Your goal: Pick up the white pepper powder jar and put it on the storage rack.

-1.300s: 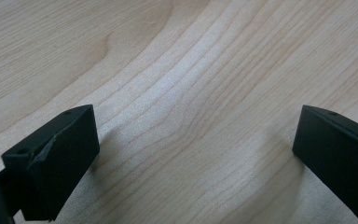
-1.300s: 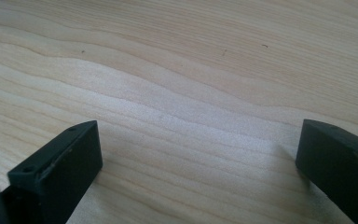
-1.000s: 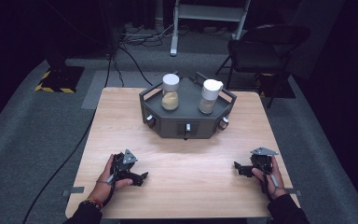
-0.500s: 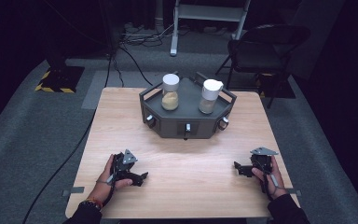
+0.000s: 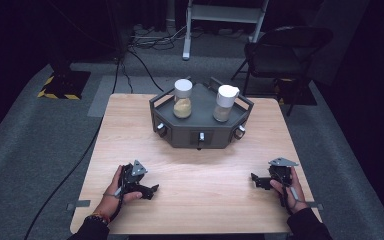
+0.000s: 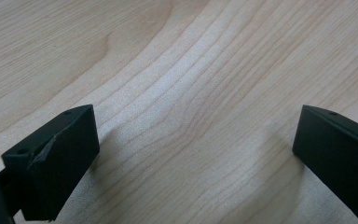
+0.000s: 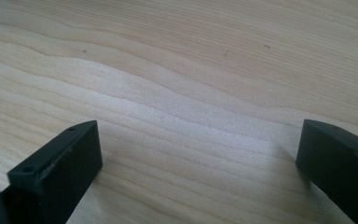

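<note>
My left gripper rests on the wooden table near its front left, held by a hand, and points right. Its own view has the jaws far apart over bare wood, so the left gripper is open and holds nothing. Near the front right rests my right gripper, pointing left. Seen along its jaws, the right gripper is also open over bare wood. A dark hexagonal stand sits at the table's far middle. On it stand a jar of tan powder with a white lid and a white-topped jar.
The stand has small knobs on its front faces. Bare wood lies between the two grippers. Behind the table are a dark folding chair, floor cables and a white frame.
</note>
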